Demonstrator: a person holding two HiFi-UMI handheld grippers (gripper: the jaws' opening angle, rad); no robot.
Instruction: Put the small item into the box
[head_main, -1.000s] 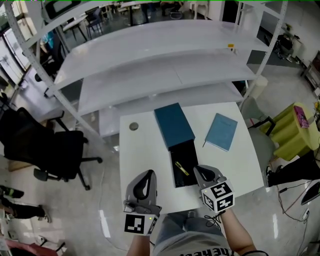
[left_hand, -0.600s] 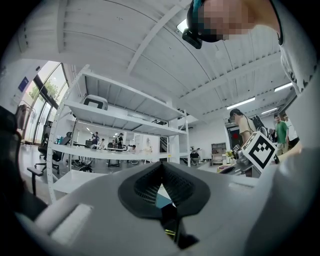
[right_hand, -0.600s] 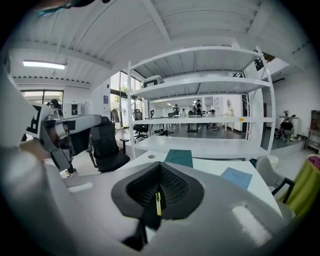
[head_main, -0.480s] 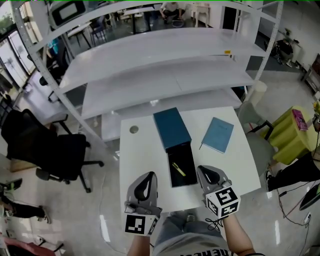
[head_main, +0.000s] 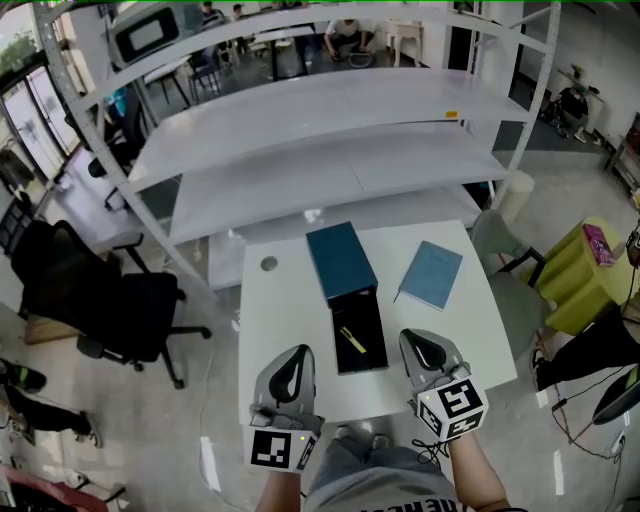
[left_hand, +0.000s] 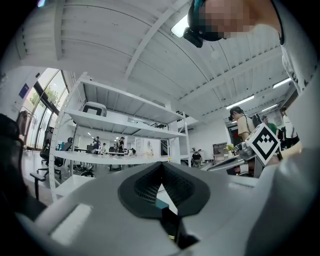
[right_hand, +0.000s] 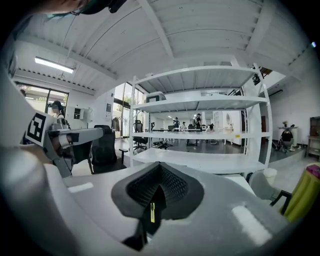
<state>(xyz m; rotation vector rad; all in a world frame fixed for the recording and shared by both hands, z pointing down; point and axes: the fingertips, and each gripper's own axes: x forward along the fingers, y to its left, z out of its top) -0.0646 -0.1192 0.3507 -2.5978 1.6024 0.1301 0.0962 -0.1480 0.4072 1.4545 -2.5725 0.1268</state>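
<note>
An open box with a black inside lies on the white table, its teal lid flipped back behind it. The small yellow item lies slanted inside the box. My left gripper hovers at the table's near edge, left of the box, shut and empty. My right gripper hovers to the right of the box, also shut and empty. In the left gripper view the jaws of my left gripper meet, with the box showing below them. In the right gripper view, below my right gripper, the yellow item shows.
A blue notebook lies at the table's right rear. A small round grey thing sits at the left rear. White shelving rises behind the table. A black office chair stands to the left, a yellow-green seat to the right.
The head view has lifted, so the table looks smaller and farther. My right gripper has drawn a little away from the box to the right. The yellow item stays in the box.
</note>
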